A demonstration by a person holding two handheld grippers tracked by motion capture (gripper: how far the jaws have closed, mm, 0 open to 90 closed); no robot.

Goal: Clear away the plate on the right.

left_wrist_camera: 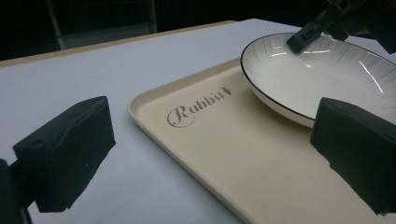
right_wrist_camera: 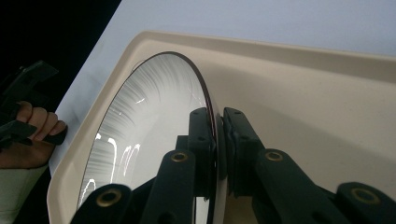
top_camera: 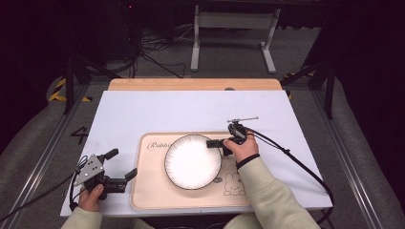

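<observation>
A white plate [top_camera: 193,161] with a thin dark rim sat on a cream tray [top_camera: 157,193], a little right of the tray's middle. The tray lay on the near half of the white tabletop [top_camera: 143,109], and the word "Rabbit" [left_wrist_camera: 196,107] was printed on it near the far left corner, at about ten o'clock from the plate. A small rabbit drawing [top_camera: 233,183] marked the tray at about four o'clock from the plate.

The right tongs [top_camera: 216,142] came in from the plate's two o'clock side and were clamped on its rim. In the right gripper view the two black jaws stood almost together, one pad inside the bowl of the plate [right_wrist_camera: 149,135] and one outside, with the rim pinched between them. The right hand [top_camera: 243,148] gripped the tool just past the tray's right edge, and a black cable [top_camera: 296,162] trailed away from it toward four o'clock.

The left tongs [top_camera: 120,164] rested off the tray, at about eight o'clock from the plate, just beside the tray's left edge. Their jaws were spread wide and held nothing; in the left gripper view the bare tabletop and the tray's corner [left_wrist_camera: 140,105] showed between them. The left hand [top_camera: 90,195] held them at the tabletop's near left corner.
</observation>
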